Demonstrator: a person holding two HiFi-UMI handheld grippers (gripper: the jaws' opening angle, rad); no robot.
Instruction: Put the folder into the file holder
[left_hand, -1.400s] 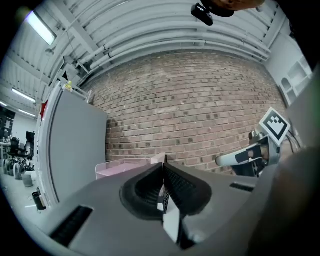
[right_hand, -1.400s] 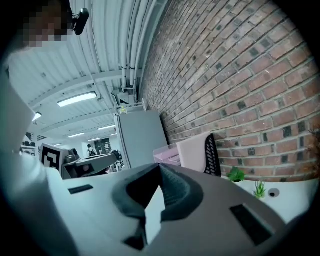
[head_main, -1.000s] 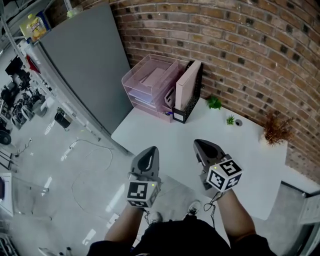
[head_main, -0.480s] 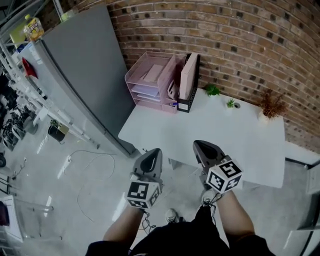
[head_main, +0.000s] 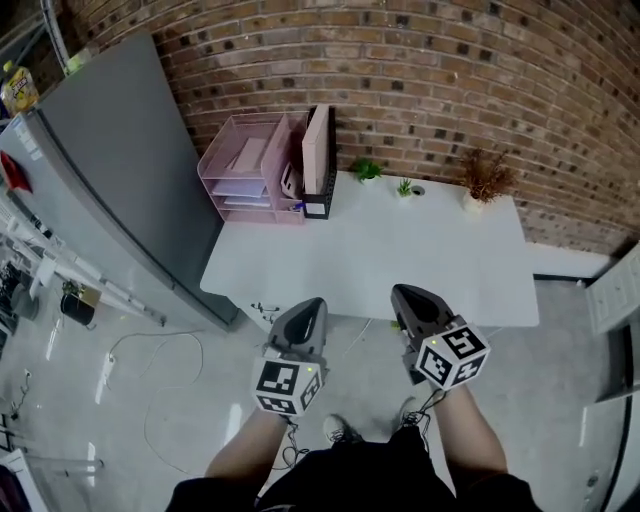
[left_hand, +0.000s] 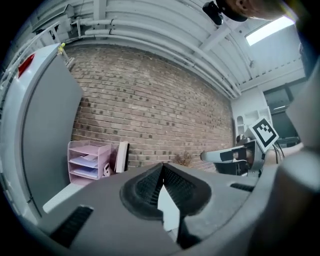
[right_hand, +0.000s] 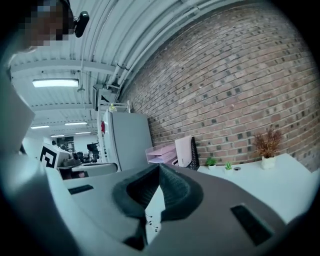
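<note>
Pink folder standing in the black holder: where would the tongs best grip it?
Probably the upper front corner, coming from the open table side. The pink folder stands upright in the black file holder, rising above it, with pink trays beside it and the brick wall behind.

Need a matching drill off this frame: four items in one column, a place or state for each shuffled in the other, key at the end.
Column 1
1. pink folder
2. pink letter trays
3. dried plant
4. left tool

Column 2
A. back right of the table, by the brick wall
B. shut and empty, short of the table's near edge
C. upright in the black file holder
D. back left corner of the table, beside the file holder

Pairs: 1-C, 2-D, 3-A, 4-B
</note>
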